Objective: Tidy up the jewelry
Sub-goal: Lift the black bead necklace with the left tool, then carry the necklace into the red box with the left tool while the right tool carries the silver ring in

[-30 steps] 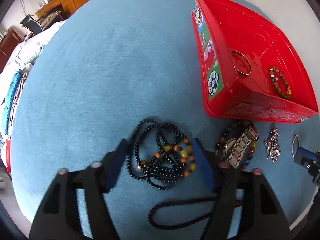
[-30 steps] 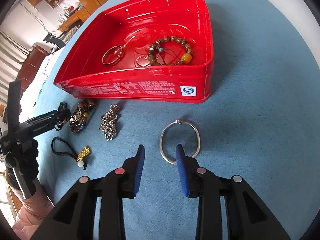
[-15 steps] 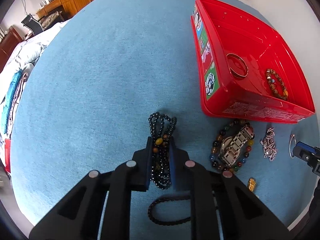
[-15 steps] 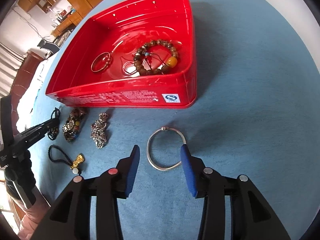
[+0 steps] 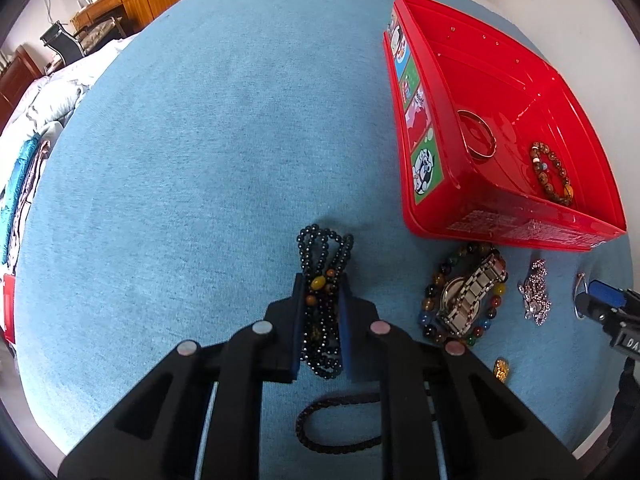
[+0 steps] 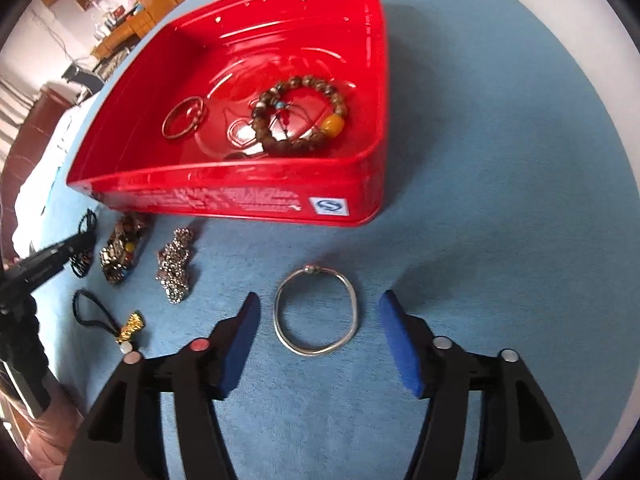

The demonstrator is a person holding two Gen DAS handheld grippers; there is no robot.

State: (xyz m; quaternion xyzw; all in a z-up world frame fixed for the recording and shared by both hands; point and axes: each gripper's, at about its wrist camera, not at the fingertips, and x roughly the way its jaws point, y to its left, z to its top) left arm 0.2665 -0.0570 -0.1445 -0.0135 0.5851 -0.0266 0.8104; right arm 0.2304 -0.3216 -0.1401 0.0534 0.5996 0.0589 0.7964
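Observation:
On the blue cloth, my left gripper [image 5: 320, 312] is shut on a black bead necklace [image 5: 323, 252] with amber and orange beads, bunched between its blue pads. My right gripper [image 6: 320, 328] has its jaws opening; a silver bangle [image 6: 316, 312] lies flat between the fingers, touching neither pad. The red tin box [image 6: 240, 200] stands just beyond it, holding a thin gold bangle [image 6: 182, 118] and a brown bead bracelet [image 6: 300, 116]. In the left wrist view the same red tin box [image 5: 424, 168] is at the right.
Beside the box lie a metal watch on a coloured bead bracelet [image 5: 468, 296], a silver chain cluster [image 5: 534, 292], a gold charm [image 5: 501, 368] and a black cord loop [image 5: 340, 424]. Bedding and wooden furniture lie beyond the cloth's left edge.
My left gripper shut on the black bead necklace, squeezing it into a narrow bunch. My right gripper's jaws widened and shifted so that the silver bangle sits between them.

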